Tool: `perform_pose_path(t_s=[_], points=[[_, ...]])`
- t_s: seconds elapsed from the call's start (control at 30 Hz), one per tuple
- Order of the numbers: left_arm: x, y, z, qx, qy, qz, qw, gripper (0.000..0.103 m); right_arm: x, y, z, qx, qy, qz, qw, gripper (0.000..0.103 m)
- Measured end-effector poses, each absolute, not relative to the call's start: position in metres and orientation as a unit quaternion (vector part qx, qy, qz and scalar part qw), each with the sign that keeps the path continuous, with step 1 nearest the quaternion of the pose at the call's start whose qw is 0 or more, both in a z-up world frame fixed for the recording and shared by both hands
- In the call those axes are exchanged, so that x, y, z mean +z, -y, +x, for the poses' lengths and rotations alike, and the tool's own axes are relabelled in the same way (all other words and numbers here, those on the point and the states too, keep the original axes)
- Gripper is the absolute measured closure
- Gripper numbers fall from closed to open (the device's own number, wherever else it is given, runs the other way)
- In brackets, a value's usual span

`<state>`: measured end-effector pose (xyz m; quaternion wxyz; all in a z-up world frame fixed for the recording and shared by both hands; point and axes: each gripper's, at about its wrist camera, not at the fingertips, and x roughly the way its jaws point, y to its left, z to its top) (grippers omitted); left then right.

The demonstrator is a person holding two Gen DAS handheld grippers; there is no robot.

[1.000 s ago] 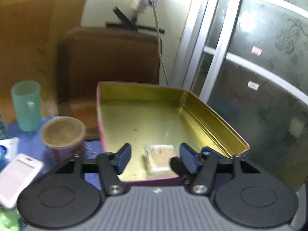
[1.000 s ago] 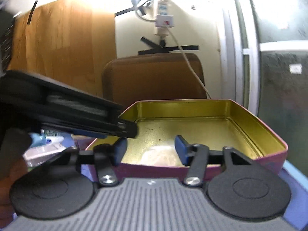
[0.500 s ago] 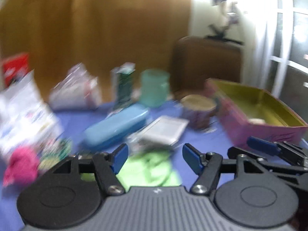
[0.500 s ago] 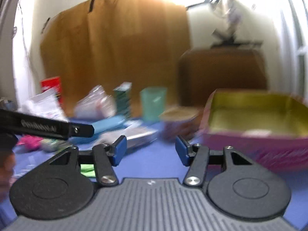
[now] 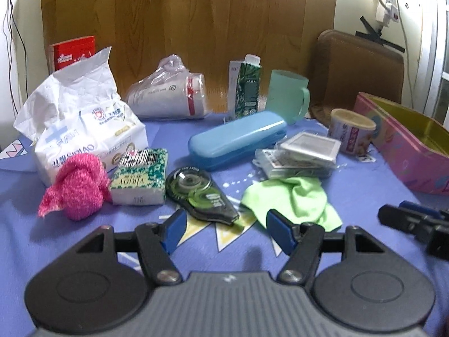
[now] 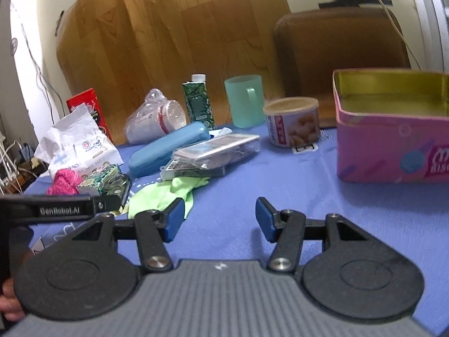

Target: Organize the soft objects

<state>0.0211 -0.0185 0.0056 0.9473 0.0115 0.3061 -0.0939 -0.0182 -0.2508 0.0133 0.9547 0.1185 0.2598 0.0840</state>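
A crumpled green cloth [image 5: 291, 199] lies on the blue tablecloth just beyond my left gripper [image 5: 226, 227], which is open and empty. To the left sit a pink knitted scrubber [image 5: 77, 188], a small tissue pack [image 5: 139, 179] and a large white wipes pack [image 5: 81, 129]. The pink tin [image 5: 407, 151] with a gold inside stands at the right. My right gripper [image 6: 220, 219] is open with nothing in it and hovers over bare cloth. From it, the green cloth [image 6: 165, 193] is ahead to the left and the tin [image 6: 393, 146] ahead to the right.
Hard items crowd the middle: a correction tape [image 5: 199, 193], a blue case [image 5: 235, 139], a clear card holder [image 5: 306, 151], a snack can [image 5: 350, 129], a green mug [image 5: 289, 95], a carton [image 5: 247, 90] and bagged cups [image 5: 168, 95]. A wooden board stands behind.
Both views have swung left from the tin's inside to the cluttered tabletop. The left jaws stand slightly wider. Both grippers are empty throughout.
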Motion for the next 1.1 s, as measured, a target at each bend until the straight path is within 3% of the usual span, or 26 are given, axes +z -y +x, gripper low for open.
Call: perform_pose_path(t_s=[1.1], points=[[-0.0011,0.0204,0.0225,-0.094,-0.3,0.018,0.949,0.032,0.0121,0.2567,-0.0167,0.099,-0.264,0.143,0.949,0.043]])
